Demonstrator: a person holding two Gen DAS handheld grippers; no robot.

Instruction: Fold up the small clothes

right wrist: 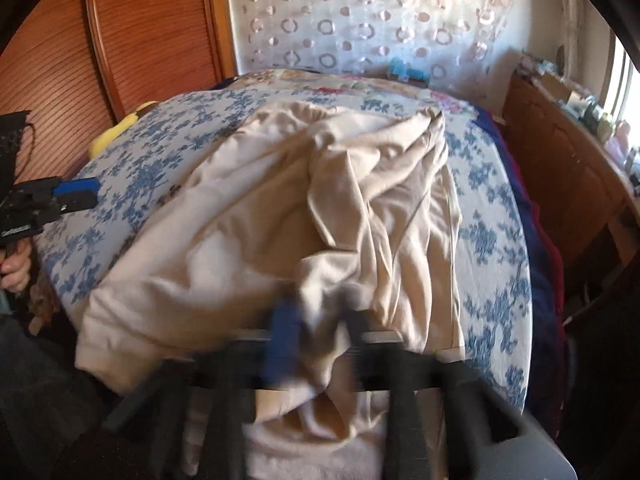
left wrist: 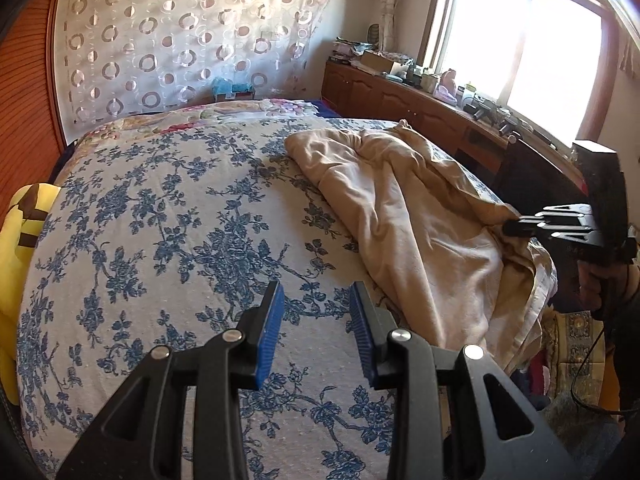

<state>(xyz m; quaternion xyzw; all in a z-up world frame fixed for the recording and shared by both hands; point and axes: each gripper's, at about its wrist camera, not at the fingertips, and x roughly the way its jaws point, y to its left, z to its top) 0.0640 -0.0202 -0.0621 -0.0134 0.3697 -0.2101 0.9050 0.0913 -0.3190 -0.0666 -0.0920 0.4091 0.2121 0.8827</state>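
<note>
A crumpled beige garment (left wrist: pixel 408 208) lies on the right side of the bed, its near end hanging over the edge (right wrist: pixel 248 216). My right gripper (right wrist: pixel 320 312) is blurred in its own view, with beige cloth bunched between its blue pads. In the left wrist view the right gripper (left wrist: pixel 510 226) has its tips together at the garment's right edge. My left gripper (left wrist: pixel 317 292) hovers open over the bare bedspread left of the garment, with nothing between its blue pads. In the right wrist view the left gripper (right wrist: pixel 94 192) sits at the far left.
The bed carries a white quilt with blue flowers (left wrist: pixel 180 220). A yellow plush (left wrist: pixel 24 220) lies at its left edge. A wooden cabinet (left wrist: pixel 400 96) crowded with small items runs under the window on the right. A slatted wooden door (right wrist: pixel 152 32) stands on the left.
</note>
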